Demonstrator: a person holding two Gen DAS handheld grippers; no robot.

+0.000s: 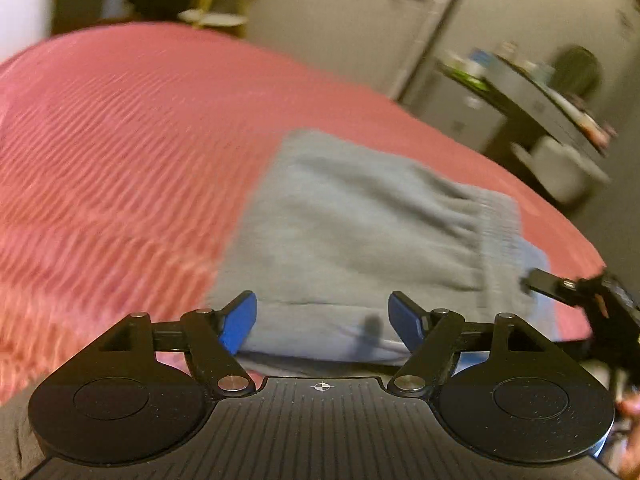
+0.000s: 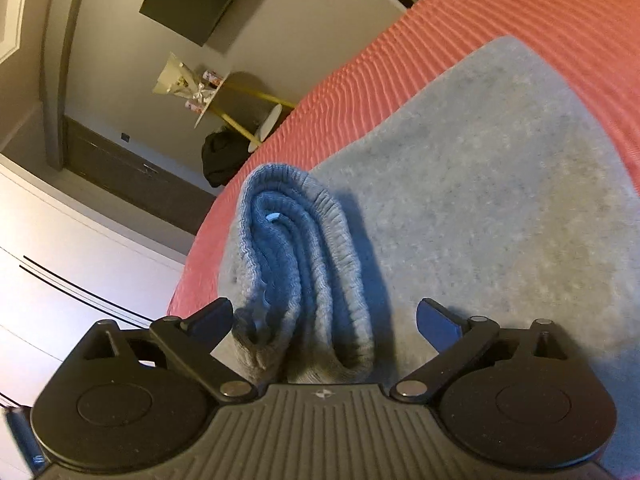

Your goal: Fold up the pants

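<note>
Left claw [image 1: 322, 322] first, from its own camera: jaws stand wide, blue pads [image 1: 240, 322] clear of any cloth. I see nothing gripped. Between and beyond the pads lie the grey pants [image 1: 360, 232], folded into a flat block on the pink ribbed bedspread [image 1: 120, 140]. Picture is smeared, so fine detail is lost. Ribbed waistband [image 1: 502, 236] sits on the pants' right-hand side. At that same side, past the waistband, I note a black finger of my right claw [image 1: 556, 284] reaching in near the pants' edge; whether it touches the cloth I cannot tell. Beyond the pants, past the bedspread's far edge, a dark table [image 1: 540, 100] with blurred clutter stands by the wall.

Right claw [image 2: 325, 320], from its own camera: jaws at full spread. The doubled-over waistband [image 2: 296, 280] of the pants stands up between them in a thick roll, but neither pad presses on it. The left-hand pad [image 2: 212, 322] is just beside the roll; the other pad [image 2: 438, 330] is well clear of it. Rest of the pants [image 2: 480, 200] lies flat beyond, on the bedspread [image 2: 540, 20]. Past the bedspread's edge from the pants: a small round table [image 2: 212, 100] with yellow legs, a dark bag [image 2: 220, 156] under it.
</note>
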